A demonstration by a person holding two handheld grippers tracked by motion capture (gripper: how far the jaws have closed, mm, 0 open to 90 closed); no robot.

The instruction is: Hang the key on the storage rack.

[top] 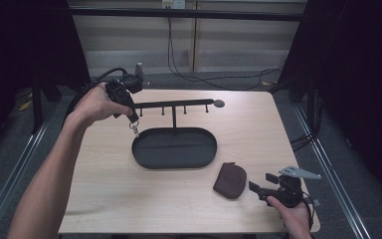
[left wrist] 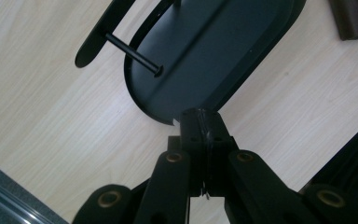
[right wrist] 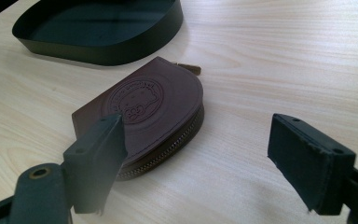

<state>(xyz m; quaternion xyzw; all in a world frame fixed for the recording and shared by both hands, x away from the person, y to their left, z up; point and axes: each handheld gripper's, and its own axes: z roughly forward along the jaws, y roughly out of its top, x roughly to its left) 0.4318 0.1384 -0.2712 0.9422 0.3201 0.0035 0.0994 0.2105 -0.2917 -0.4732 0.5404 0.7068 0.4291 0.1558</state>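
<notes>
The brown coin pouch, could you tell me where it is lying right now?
In the high view the brown coin pouch lies flat on the table's near right part, between the black oval tray and the open right gripper.

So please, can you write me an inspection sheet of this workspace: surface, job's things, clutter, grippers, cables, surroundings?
Surface: light wooden table, bare around the items.
Job's things: black oval tray with an upright post carrying a hook bar; brown zipped coin pouch lying flat to the tray's right, apart from it; small metal key ring hanging under the left gripper.
Clutter: nothing seen.
Grippers: left gripper raised by the bar's left end, jaws shut on the key ring; right gripper low beside the pouch, jaws open, not touching it.
Cables: black cables on the floor beyond the table.
Surroundings: dark curtains at both sides, pale wall behind.
</notes>
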